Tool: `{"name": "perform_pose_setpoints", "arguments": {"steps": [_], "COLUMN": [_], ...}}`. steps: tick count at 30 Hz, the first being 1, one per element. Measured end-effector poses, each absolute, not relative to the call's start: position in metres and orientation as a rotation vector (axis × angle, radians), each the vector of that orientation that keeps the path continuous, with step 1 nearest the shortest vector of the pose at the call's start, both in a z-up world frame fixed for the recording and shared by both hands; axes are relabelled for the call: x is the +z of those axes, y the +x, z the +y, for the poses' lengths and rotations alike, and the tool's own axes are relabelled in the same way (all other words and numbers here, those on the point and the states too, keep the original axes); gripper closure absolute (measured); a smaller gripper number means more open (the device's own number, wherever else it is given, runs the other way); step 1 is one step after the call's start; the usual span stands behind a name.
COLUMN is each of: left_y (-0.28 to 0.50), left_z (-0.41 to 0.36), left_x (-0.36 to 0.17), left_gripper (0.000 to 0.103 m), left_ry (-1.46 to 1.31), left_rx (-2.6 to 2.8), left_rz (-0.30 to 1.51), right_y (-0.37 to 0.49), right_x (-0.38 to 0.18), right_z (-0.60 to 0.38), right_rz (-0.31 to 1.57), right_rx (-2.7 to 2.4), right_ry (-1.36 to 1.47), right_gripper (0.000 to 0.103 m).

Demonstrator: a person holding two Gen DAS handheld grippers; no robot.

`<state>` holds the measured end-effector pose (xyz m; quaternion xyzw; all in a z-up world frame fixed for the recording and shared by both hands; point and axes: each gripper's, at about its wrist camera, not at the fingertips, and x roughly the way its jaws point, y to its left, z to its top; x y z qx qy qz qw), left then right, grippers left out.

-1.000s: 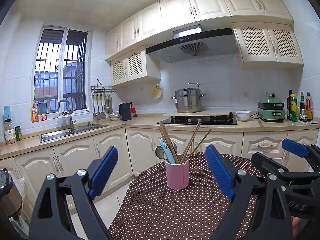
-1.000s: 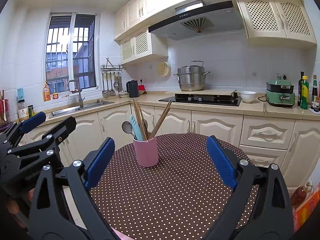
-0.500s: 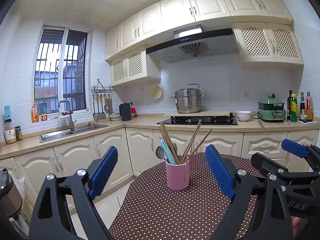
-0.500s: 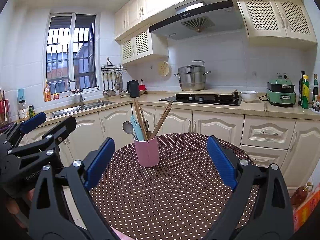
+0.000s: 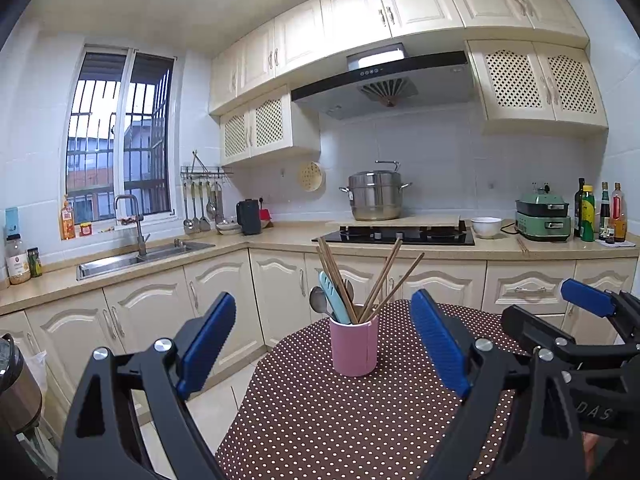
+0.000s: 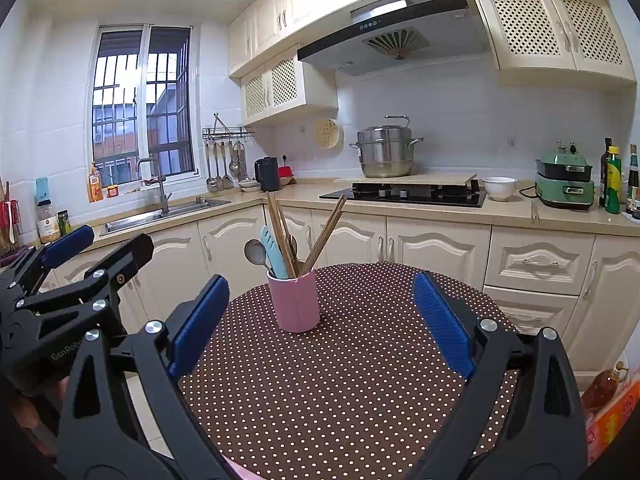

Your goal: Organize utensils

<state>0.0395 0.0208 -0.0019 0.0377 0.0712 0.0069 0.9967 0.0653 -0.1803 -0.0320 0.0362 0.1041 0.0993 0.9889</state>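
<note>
We see the utensils already gathered: chopsticks (image 5: 340,280), a metal spoon (image 5: 319,300) and a pale blue utensil (image 5: 334,300) all stand upright in the pink cup (image 5: 354,346), which sits on the dotted desk (image 5: 320,420), toward its far side. Nothing else lies on the cloth as far as either view shows, so this fits a finished tidy-up as well as a cup about to be emptied and sorted; we cannot tell which. Our left gripper (image 5: 324,344) hangs with jaws spread wide and holding nothing, and our right gripper (image 6: 320,320) is the same, both short of the cup and facing it. The desk edge curves close on the cup's left, with floor beyond; there is more open cloth to its right and in front.
</note>
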Motion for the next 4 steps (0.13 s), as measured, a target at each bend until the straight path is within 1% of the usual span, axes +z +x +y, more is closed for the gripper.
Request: {"name": "perform_pose_setpoints", "arguments": {"steps": [4], "left_y": [0.0464], "left_z": [0.0215], "left_x": [-0.0053], "left_gripper": [0.016], "left_ry": [0.075], "left_rx": [0.013], "left_rz": [0.162], "right_y": [0.0729], "right_x": [-0.0349], "right_z": [-0.1807], "right_rz": [0.226], "right_rx": [0.202], "right_ry": [0.075], "right_gripper": [0.011]}}
